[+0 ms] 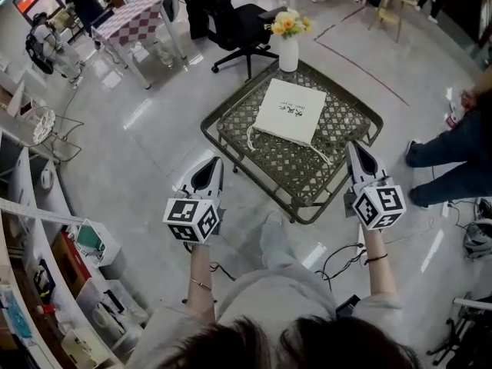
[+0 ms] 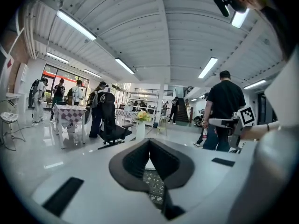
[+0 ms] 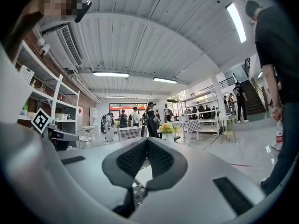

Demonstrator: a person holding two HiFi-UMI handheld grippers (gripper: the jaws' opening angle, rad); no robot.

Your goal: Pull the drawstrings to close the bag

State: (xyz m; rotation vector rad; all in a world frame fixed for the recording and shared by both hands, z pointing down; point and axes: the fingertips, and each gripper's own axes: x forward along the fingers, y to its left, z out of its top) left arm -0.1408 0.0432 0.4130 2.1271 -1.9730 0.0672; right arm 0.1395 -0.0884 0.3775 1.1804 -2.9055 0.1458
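A flat white drawstring bag (image 1: 290, 111) lies on a low metal lattice table (image 1: 338, 177), its mouth end toward me. Its white cords trail from that end: a loop at the left (image 1: 250, 137) and a strand running right (image 1: 323, 156). My left gripper (image 1: 216, 162) hovers off the table's near left edge, shut and holding nothing. My right gripper (image 1: 354, 146) hangs over the table's near right side, just right of the strand's end, also shut and holding nothing. In the left gripper view (image 2: 149, 141) and the right gripper view (image 3: 147, 140) the jaws meet with only lattice showing below them.
A white vase with yellow flowers (image 1: 288, 41) stands at the table's far edge. A black office chair (image 1: 238, 21) is behind it. A person's legs (image 1: 453, 156) are at the right. Shelves (image 1: 46, 283) line the left, and cables (image 1: 342, 260) lie on the floor near my feet.
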